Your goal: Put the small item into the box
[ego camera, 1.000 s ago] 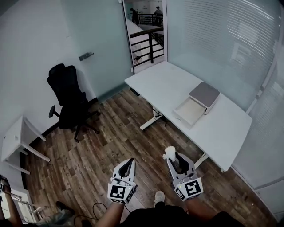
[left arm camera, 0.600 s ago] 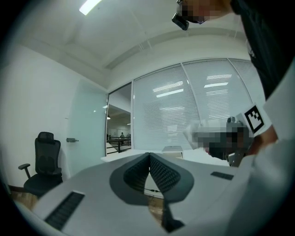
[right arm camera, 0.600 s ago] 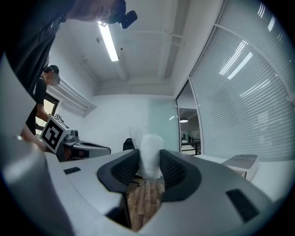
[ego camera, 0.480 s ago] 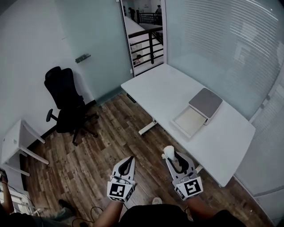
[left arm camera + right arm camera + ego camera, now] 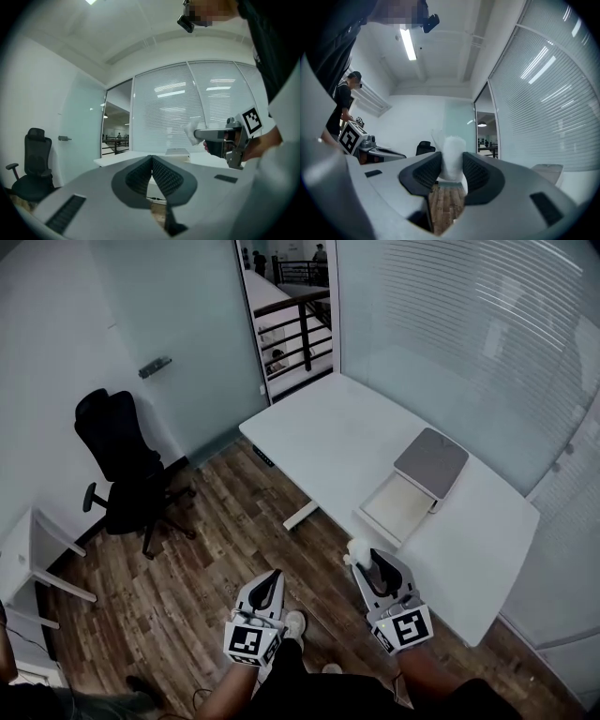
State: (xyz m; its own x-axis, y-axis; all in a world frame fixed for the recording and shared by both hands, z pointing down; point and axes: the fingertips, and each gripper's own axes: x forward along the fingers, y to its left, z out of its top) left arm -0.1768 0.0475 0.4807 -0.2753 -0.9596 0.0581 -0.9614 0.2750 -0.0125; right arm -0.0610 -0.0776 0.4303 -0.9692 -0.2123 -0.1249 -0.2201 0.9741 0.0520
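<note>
1. One black office chair (image 5: 117, 460) stands on the wood floor (image 5: 178, 587) at about ten o'clock in the head view, well away from the work.
2. The left gripper (image 5: 270, 581) is held low near six o'clock. In the left gripper view its jaws meet tip to tip, with nothing between them.
3. The small item (image 5: 357, 550), a white fluffy lump, sits at the tips of the right gripper (image 5: 371, 561), just right of centre. In the right gripper view the jaws stand partly apart and press on the item from both sides, so it is held in the air above the floor.
4. The white table (image 5: 347, 432) runs from twelve o'clock down toward four o'clock. The right gripper is near its front edge but not over it.
5. The box (image 5: 403, 498) lies on the table at about one o'clock from the right gripper, well apart from it. It is open, with its grey lid (image 5: 431, 460) lying at the far side.
6. The pickup looks done. Carrying the item over the table, lowering it into the box and letting go are left.
</note>
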